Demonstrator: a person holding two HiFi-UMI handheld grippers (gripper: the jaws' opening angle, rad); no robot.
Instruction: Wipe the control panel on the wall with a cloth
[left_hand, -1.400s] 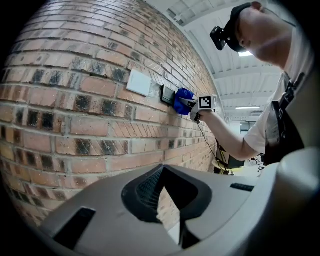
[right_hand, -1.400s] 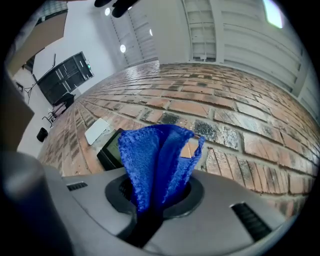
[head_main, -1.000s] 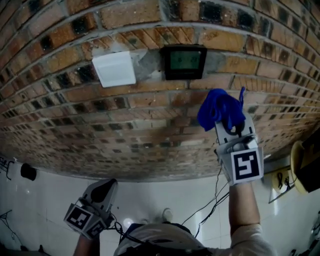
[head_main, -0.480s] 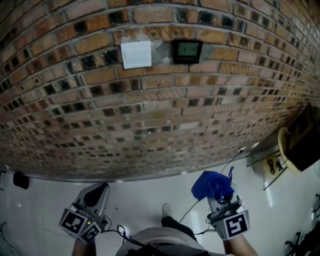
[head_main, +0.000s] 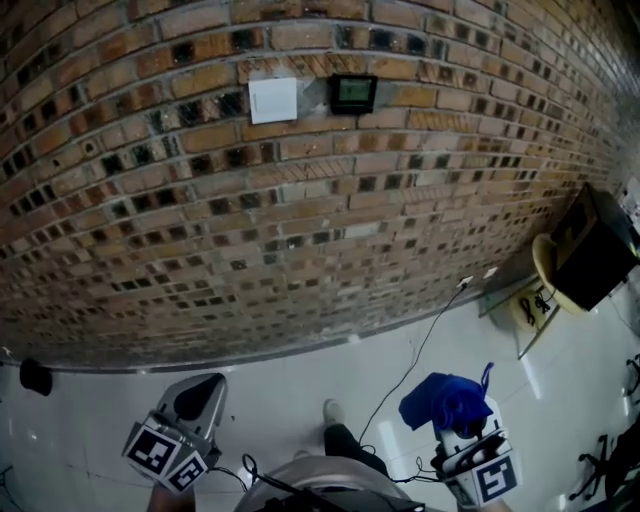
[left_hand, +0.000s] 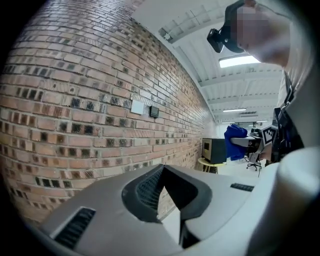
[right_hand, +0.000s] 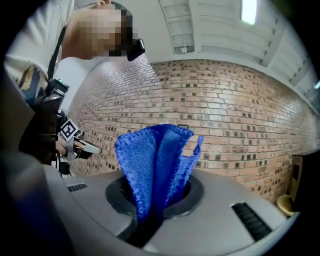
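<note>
Change: since a second ago the right claw (head_main: 455, 430) has dropped from just under the control panel (head_main: 353, 93) to the lower right of the frame. The panel has shrunk toward the top centre, so I read it as me having backed off the brick wall (head_main: 300, 220).
Right claw: pinched on the blue cloth (head_main: 445, 400) at its lower fold. The rest of the cloth stands up loose above the tips, so the bunched part would meet the panel first.
Blue cloth: in the right gripper view the cloth (right_hand: 155, 165) fills the slot between the jaws. It is well apart from the wall and touches nothing else.
Control panel: a small dark screen at top centre, just right of a white cover plate (head_main: 273, 100). Nothing is on it or near it now.
Left claw: the left claw (head_main: 198, 398) sits at lower left over the floor, tips pressed together on nothing. I judge it is parked low so it stays clear of the wiping arm.
Stage: I reckon the cloth is off the job, either done or between passes. The panel is too small here for me to tell whether it is clean.
Next: another pass would mean raising the right claw back to the top centre and pressing the cloth flat on the screen, keeping off the white plate.
</note>
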